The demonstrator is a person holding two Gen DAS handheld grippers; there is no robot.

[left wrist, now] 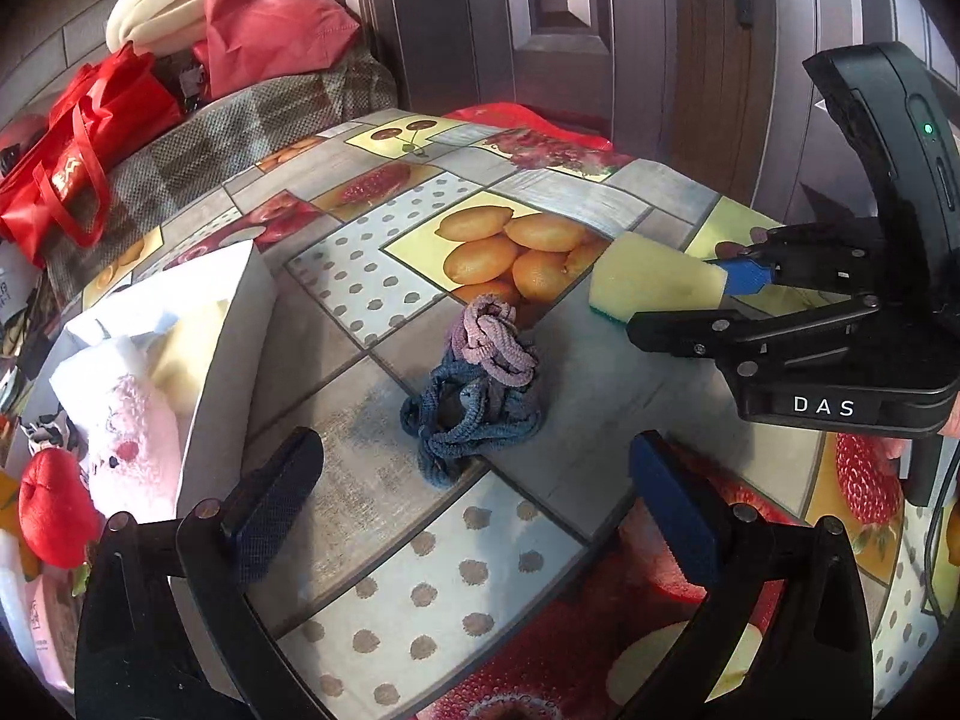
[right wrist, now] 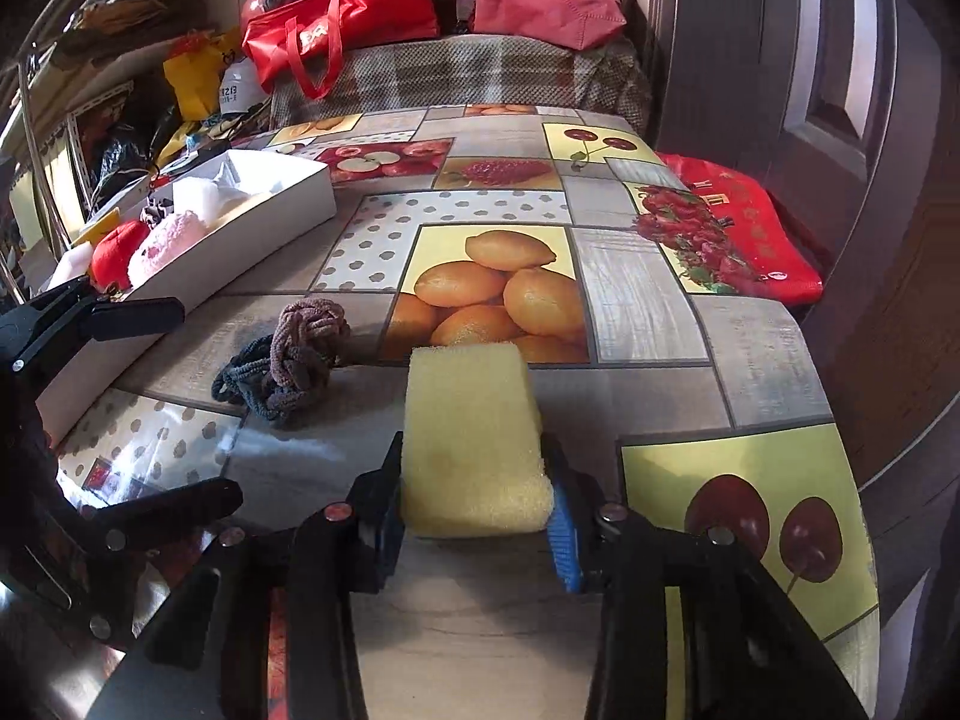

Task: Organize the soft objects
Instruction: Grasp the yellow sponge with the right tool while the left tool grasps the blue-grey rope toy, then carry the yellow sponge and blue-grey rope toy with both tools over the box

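Note:
A tangle of blue and mauve hair ties (left wrist: 477, 384) lies on the fruit-print tablecloth (left wrist: 372, 276); it also shows in the right wrist view (right wrist: 285, 360). My left gripper (left wrist: 474, 504) is open, its fingers either side of the tangle and just short of it. My right gripper (right wrist: 474, 516) is shut on a yellow sponge (right wrist: 471, 438) and holds it just above the cloth; the sponge also shows in the left wrist view (left wrist: 657, 279). A white box (left wrist: 225, 360) on the left holds a pink plush (left wrist: 135, 444) and other soft things.
A red plush (left wrist: 54, 510) lies beside the box. Red bags (right wrist: 336, 18) and clutter sit on the covered bench behind the table. A red bag (right wrist: 750, 228) hangs off the far right edge. A dark door (left wrist: 570, 30) stands behind.

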